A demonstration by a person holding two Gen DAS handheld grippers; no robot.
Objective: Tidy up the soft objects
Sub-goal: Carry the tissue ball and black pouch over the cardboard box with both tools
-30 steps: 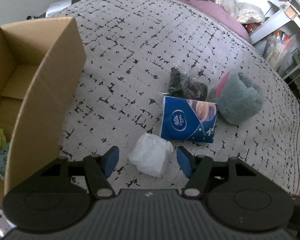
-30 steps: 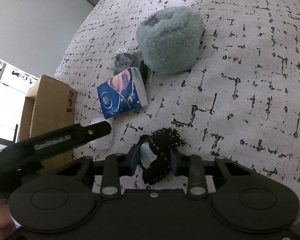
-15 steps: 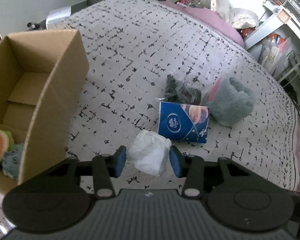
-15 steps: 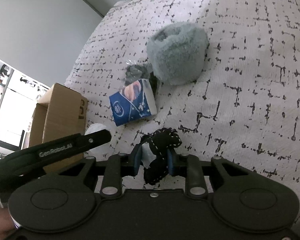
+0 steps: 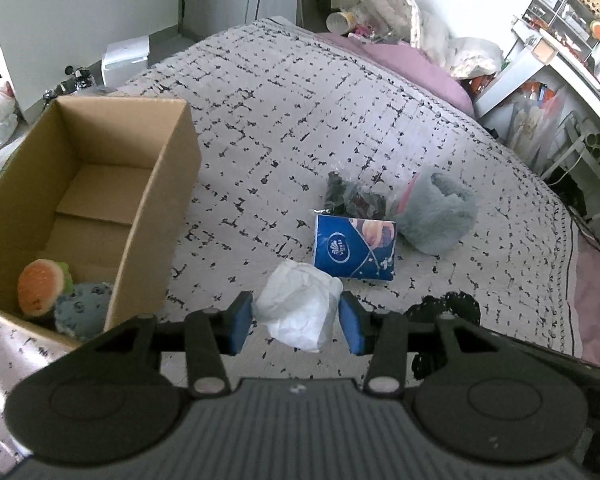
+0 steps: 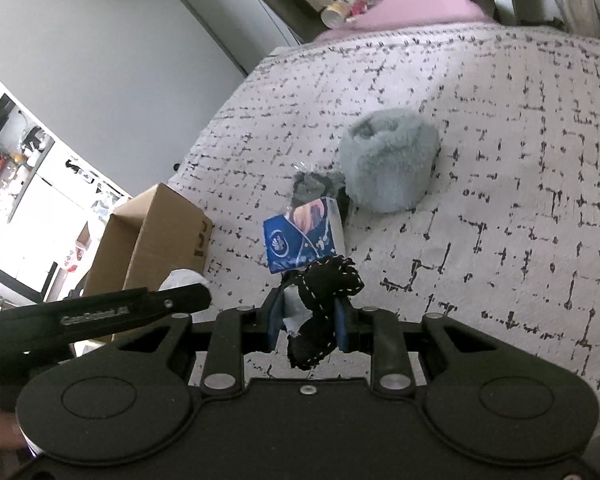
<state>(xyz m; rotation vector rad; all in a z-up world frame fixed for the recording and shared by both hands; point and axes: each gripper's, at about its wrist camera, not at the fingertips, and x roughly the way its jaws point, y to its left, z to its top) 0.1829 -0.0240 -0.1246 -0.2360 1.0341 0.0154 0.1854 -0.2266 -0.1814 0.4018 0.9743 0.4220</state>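
Grippers both pinch: left gripper (image 5: 296, 322) white wad (image 5: 298, 306), right gripper (image 6: 309, 322) black cloth (image 6: 326, 298), beside box (image 5: 152, 216).

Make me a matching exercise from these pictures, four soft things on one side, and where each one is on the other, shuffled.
1. white crumpled bag
2. black stitched cloth
3. orange plush
4. blue tissue pack

A. inside the cardboard box
B. lying on the bedspread beside the grey fuzzy slipper
C. between the left gripper fingers
D. clamped in the right gripper

Pairs: 1-C, 2-D, 3-A, 4-B

White-stitched black cloth (image 6: 326, 300), blue tissue pack (image 5: 354, 249), black-flecked grey bedspread (image 5: 300, 128).
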